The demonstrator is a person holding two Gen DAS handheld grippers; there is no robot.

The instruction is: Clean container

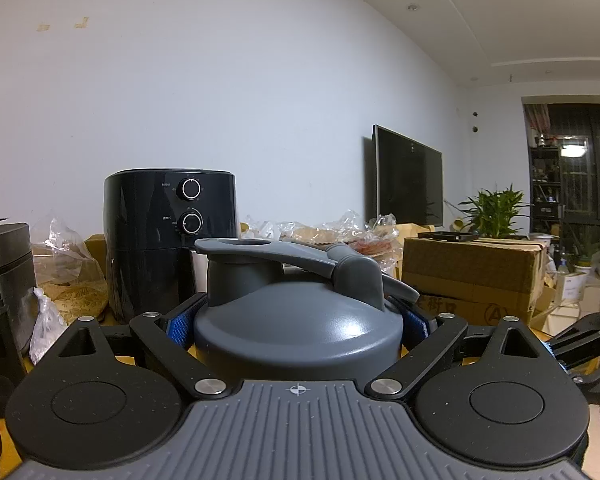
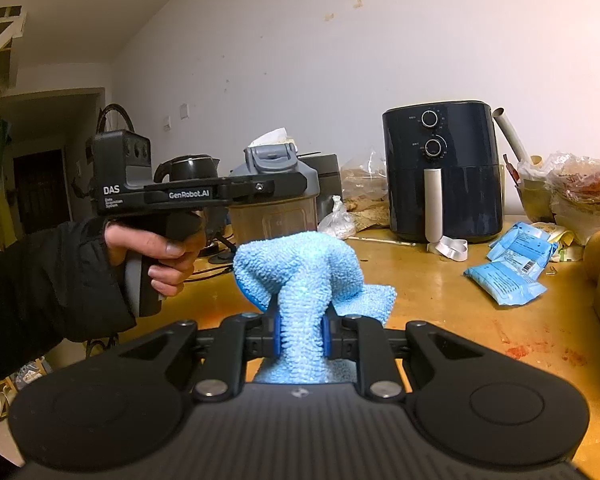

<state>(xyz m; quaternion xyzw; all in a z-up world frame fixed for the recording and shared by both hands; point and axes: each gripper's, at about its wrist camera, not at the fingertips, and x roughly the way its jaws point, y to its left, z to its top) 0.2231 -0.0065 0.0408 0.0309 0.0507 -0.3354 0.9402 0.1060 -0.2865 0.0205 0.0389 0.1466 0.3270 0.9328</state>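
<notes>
- In the left wrist view the container shows only its grey lid; the body is hidden below the left gripper.
- In the right wrist view the left gripper's arm crosses the container's upper body, and its base is hidden behind the blue cloth.
- The container has a cloudy clear body and a grey domed lid with a flip cap; it is held above the worktop, in front of the air fryer.
- The left gripper's blue pads clamp the lid's sides.
- The right gripper, nearly closed, pinches the bunched cloth.
- The left gripper reads "DAS" and "GenRobot.AI".
</notes>
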